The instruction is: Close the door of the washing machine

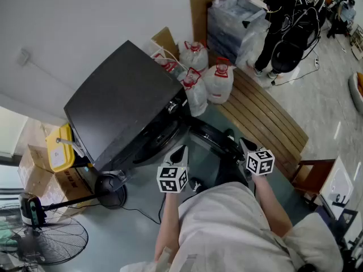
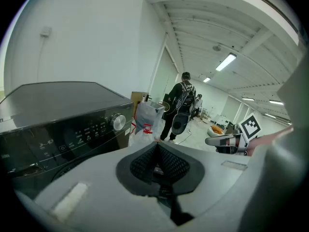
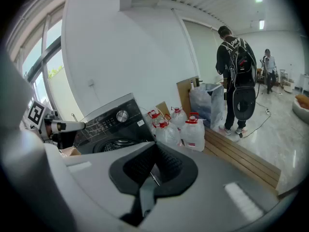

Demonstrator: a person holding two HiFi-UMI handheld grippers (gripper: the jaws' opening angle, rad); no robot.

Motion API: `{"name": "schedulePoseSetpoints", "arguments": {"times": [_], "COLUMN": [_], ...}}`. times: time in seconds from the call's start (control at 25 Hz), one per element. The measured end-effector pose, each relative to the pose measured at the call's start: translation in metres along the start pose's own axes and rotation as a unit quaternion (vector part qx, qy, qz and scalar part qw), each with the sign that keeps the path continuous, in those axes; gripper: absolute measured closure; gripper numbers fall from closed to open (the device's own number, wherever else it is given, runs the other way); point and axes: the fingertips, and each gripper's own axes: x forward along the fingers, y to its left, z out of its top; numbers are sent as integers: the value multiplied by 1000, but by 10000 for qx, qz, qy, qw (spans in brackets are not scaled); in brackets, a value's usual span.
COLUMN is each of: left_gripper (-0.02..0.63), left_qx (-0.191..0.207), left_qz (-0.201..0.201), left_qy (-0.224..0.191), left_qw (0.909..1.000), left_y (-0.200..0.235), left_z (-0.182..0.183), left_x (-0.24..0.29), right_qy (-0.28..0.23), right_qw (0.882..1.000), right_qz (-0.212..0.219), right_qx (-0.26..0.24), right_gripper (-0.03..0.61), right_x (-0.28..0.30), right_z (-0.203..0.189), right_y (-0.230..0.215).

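Note:
The dark washing machine (image 1: 122, 103) stands against the wall, with its round drum opening (image 1: 159, 137) facing me. Its door (image 1: 214, 137) hangs swung out to the right of the opening. My left gripper (image 1: 180, 151) is shut and empty, held in front of the opening just left of the door. My right gripper (image 1: 244, 144) is also shut and empty, just right of the door. The left gripper view shows the washing machine's control panel and knob (image 2: 118, 121) beyond the shut left gripper (image 2: 157, 152). In the right gripper view the drum opening (image 3: 108, 144) lies past the shut right gripper (image 3: 154, 164).
Several water jugs (image 1: 218, 81) stand right of the machine beside a slatted wooden bench (image 1: 264, 120). A floor fan (image 1: 42, 239), cardboard boxes (image 1: 48, 177) and a yellow container (image 1: 59, 147) sit at the left. A person (image 1: 286, 21) stands at the far right; a chair (image 1: 312, 177) is near right.

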Motion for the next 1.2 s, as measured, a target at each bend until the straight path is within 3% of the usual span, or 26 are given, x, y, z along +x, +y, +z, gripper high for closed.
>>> {"name": "schedulePoseSetpoints", "arguments": {"times": [0.4,0.56,0.68,0.72,0.76,0.92,1.04,1.2], "left_gripper": [607,607,607,607,607,607,607,607], "left_qx": [17,-3,8,1,-7,-17,-49,-3], "left_qz": [-50,-72,-105,-112,-116,-141,-163,-211], "left_qy": [50,106,196,231,266,417,475,552], "left_qw": [10000,9999,9998,9997,9996,9990,9987,9983], "left_y": [-5,-9,-11,-12,-12,-18,-20,-20], "left_z": [-2,-6,-11,-12,-14,-22,-25,-27], "left_x": [5,8,12,14,16,22,25,30], "right_qy": [-82,-164,346,607,879,1781,2069,2101], "right_qw": [9998,9991,9981,9956,9917,9706,9613,9606], "right_qz": [-91,67,505,652,784,977,961,959], "right_qx": [184,390,-77,-293,-514,-1289,-1544,-1549], "right_gripper": [581,580,578,550,445,382,364,367], "right_x": [-3,-3,15,24,34,70,89,103], "right_z": [-2,-6,-23,-31,-40,-74,-85,-82], "right_y": [-10,-11,0,4,7,10,8,7]}}
